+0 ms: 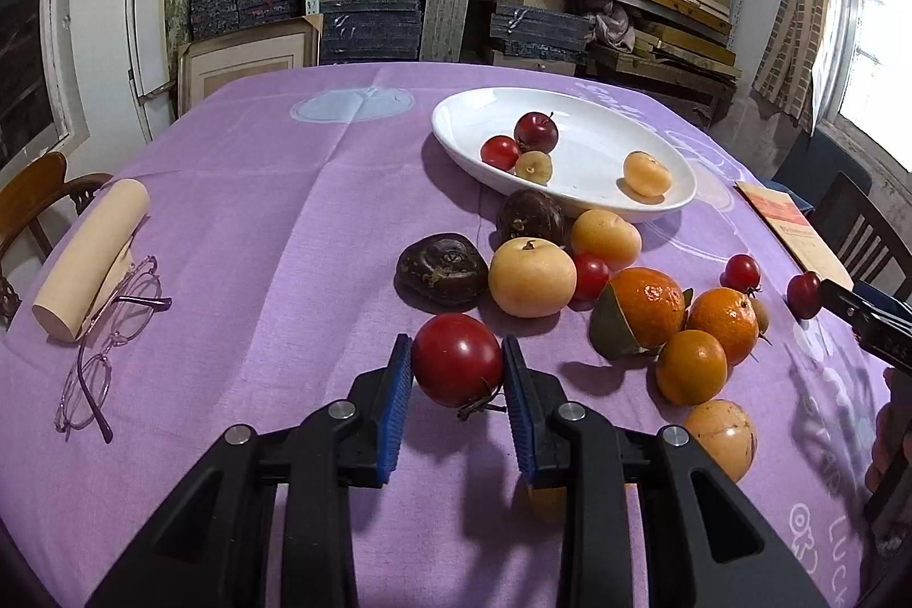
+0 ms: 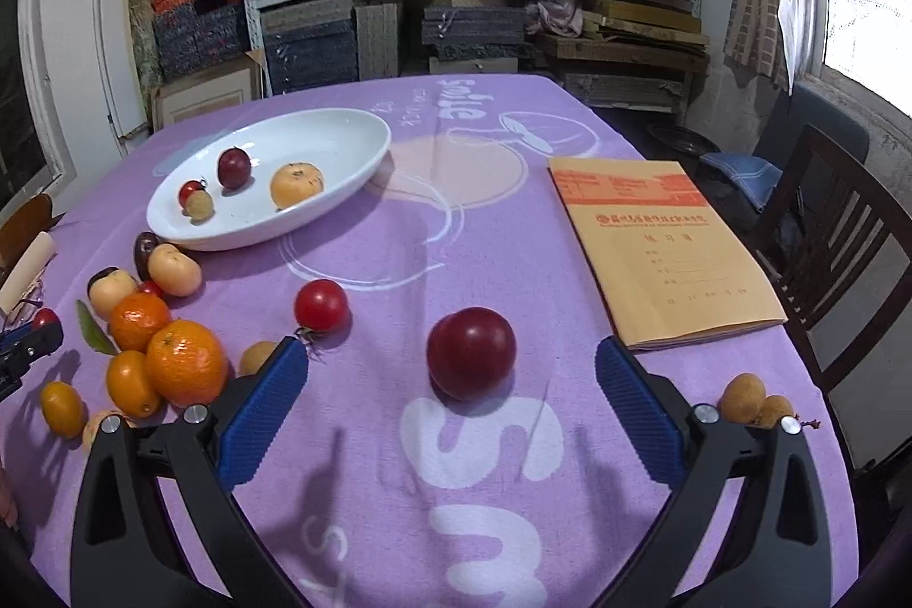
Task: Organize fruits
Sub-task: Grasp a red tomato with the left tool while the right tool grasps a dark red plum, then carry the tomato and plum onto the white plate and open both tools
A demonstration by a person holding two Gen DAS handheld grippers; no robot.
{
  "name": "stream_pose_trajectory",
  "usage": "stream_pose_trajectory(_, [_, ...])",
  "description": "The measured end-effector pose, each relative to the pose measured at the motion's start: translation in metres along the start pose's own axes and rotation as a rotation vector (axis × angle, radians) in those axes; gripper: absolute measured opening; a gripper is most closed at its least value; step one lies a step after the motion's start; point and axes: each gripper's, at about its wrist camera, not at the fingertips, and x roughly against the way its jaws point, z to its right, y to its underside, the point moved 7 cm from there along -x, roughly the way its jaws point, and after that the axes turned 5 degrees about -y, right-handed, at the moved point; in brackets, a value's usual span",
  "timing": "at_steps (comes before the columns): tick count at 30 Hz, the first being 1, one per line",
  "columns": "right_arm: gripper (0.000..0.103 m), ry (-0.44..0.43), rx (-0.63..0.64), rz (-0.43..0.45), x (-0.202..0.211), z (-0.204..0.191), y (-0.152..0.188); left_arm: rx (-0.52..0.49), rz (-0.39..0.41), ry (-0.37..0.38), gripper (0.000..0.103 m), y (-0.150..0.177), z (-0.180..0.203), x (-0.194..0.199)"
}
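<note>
My left gripper [image 1: 457,368] is shut on a red tomato [image 1: 457,358], its blue pads touching both sides. A white oval dish [image 1: 593,141] beyond holds a dark red plum [image 1: 536,131], a small tomato, a pale longan and an orange persimmon [image 1: 646,173]. Loose fruit lies between: oranges [image 1: 647,306], a yellow pear [image 1: 532,276], dark brown fruits [image 1: 442,270]. My right gripper [image 2: 453,374] is open, its jaws wide on either side of a dark red plum [image 2: 471,351] on the cloth. The dish [image 2: 336,141] lies far left in that view.
Glasses [image 1: 108,340] and a beige roll [image 1: 91,260] lie at the table's left. A yellow exercise book [image 2: 661,249] lies at the right, two longans [image 2: 752,400] near the right edge. A small tomato [image 2: 320,305] sits left of the plum. Chairs stand on both sides.
</note>
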Motion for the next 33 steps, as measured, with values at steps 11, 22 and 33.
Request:
stream_pose_trajectory(11, [0.074, -0.059, -0.1, -0.106, -0.031, 0.024, 0.004, 0.023, -0.016, 0.03, 0.032, 0.0, -0.002, -0.002])
stream_pose_trajectory(22, [0.04, -0.086, -0.1, -0.132, -0.035, 0.021, 0.006, 0.024, -0.021, 0.034, 0.032, 0.0, -0.002, -0.003])
stream_pose_trajectory(33, [0.04, -0.089, -0.063, -0.065, -0.021, 0.01, 0.0, 0.021, -0.033, 0.042, 0.032, 0.0, 0.0, -0.006])
